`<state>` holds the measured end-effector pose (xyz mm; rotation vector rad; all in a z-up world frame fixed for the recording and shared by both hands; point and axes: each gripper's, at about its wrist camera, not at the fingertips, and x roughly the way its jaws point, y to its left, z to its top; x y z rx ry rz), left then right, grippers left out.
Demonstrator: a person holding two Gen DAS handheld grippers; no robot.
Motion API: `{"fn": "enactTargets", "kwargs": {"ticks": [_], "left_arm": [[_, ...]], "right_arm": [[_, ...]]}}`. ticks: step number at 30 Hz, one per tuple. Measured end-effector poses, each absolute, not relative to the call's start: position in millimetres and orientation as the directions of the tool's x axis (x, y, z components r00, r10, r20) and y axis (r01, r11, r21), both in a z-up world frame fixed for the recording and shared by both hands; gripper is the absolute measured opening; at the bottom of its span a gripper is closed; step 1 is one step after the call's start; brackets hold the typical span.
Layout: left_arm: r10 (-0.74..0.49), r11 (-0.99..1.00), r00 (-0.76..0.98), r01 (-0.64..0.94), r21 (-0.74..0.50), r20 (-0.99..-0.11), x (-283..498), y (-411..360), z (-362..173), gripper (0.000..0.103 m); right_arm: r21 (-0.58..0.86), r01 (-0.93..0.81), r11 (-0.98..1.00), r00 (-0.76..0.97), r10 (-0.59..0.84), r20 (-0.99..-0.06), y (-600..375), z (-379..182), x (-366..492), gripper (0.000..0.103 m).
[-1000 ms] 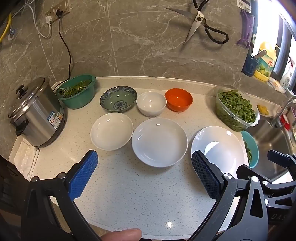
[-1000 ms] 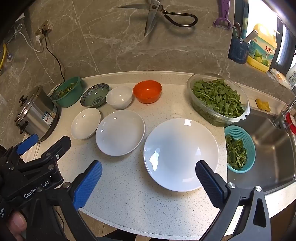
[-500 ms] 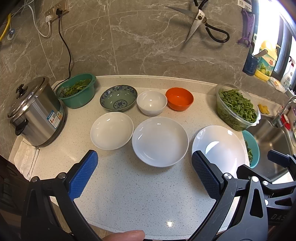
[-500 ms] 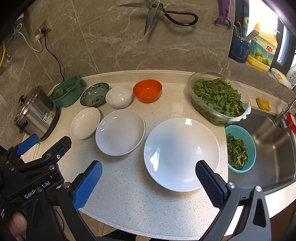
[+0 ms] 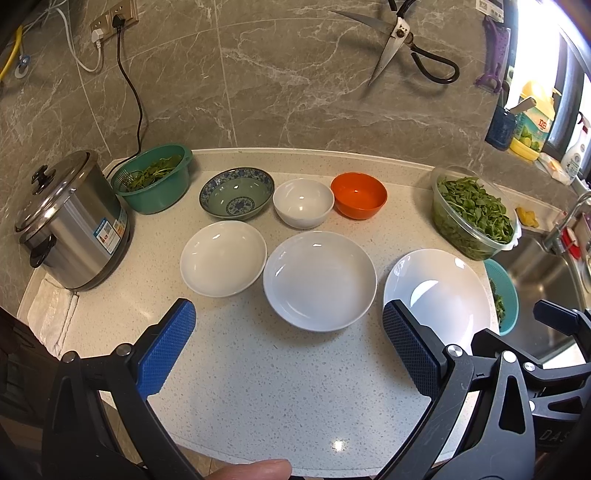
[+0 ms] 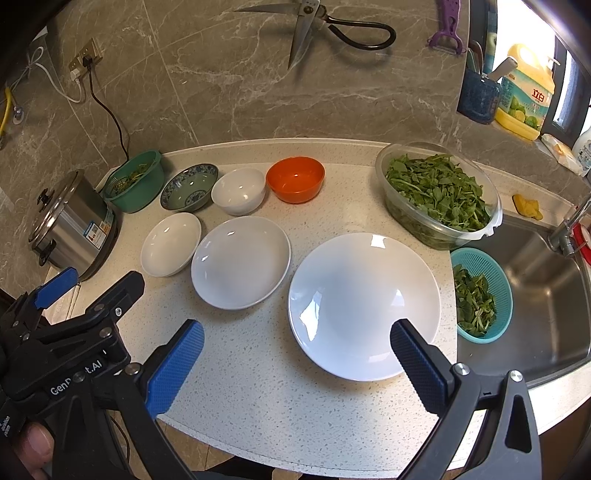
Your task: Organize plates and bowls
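On the speckled counter stand three white plates in a front row: a small plate (image 5: 223, 257), a medium deep plate (image 5: 319, 279) and a large plate (image 6: 364, 304). Behind them stand a blue-patterned bowl (image 5: 237, 193), a white bowl (image 5: 303, 202) and an orange bowl (image 5: 358, 195). My left gripper (image 5: 288, 341) is open and empty, hovering in front of the medium plate. My right gripper (image 6: 297, 356) is open and empty, its right finger over the large plate's near rim.
A steel rice cooker (image 5: 68, 221) stands at far left, a green basin of greens (image 5: 153, 179) behind it. A clear tub of greens (image 6: 439, 194) and a teal strainer (image 6: 480, 293) sit by the sink (image 6: 543, 295). Scissors (image 6: 325, 26) hang on the wall.
Both grippers have drifted very slightly; nothing on the counter has moved and both stay open.
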<state>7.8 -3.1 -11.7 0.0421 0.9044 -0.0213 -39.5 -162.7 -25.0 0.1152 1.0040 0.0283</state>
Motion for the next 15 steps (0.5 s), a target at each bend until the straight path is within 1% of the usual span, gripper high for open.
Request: {"fn": "enactTargets", "kwargs": {"ticks": [15], "left_arm": [[0.004,0.999,0.614,0.032,0.029,-0.789,7.7,-0.6,-15.2,0.103]], "right_arm": [[0.111,0.029,0.993,0.536,0.078,-0.84,-162.7,-25.1,-38.9,0.103]]}}
